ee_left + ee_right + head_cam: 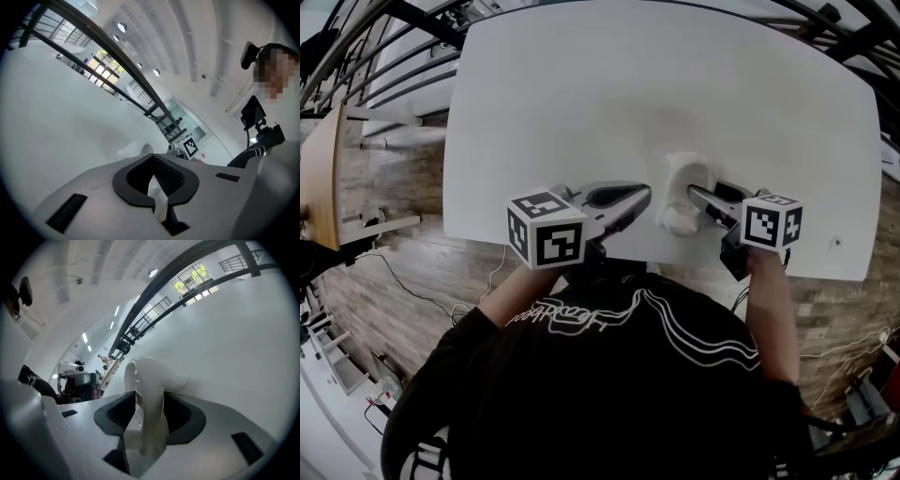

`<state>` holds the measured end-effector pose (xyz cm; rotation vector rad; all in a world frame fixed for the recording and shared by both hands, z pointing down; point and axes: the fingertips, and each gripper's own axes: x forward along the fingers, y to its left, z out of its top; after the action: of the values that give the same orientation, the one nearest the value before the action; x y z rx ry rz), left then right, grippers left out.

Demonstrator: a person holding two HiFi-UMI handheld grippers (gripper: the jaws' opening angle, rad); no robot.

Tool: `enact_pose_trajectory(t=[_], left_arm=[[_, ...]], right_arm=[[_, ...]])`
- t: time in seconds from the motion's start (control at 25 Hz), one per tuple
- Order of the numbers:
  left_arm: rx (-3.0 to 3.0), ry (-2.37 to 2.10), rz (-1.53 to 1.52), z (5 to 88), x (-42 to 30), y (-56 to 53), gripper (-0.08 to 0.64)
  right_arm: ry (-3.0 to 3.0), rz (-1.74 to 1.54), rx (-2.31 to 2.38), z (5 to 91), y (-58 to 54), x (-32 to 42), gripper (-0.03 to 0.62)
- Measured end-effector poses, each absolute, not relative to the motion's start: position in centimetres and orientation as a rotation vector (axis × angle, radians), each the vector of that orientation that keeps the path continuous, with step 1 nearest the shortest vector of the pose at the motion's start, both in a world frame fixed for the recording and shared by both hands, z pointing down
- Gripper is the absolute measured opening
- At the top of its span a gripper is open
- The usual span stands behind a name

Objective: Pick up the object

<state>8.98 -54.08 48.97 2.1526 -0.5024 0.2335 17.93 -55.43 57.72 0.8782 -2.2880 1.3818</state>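
White object (149,380) looks glossy, rigid, probably slippery; its narrow waist seems the best hold. Right tongs (146,432) clamp it there, left tongs (159,206) closed on nothing.

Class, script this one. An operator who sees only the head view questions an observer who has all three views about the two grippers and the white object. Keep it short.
Operator: Is the right gripper really clamping the white object?
Observer: Yes. The right gripper view shows both jaws pressed against the object's sides, with its curved end sticking out past them.
Operator: And the left gripper?
Observer: In the left gripper view its jaws are together and hold nothing. The object shows just beyond their tips.
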Motion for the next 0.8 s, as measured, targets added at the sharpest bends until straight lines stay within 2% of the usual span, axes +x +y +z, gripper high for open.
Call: enact_pose_trajectory(t=[0.8], left_arm=[[2.161,-0.524,0.23,48.2,8.7,-52.7,0.007]], right_arm=[[-2.326,1.363,0.913,56.7,-55.1,17.8,0.154]])
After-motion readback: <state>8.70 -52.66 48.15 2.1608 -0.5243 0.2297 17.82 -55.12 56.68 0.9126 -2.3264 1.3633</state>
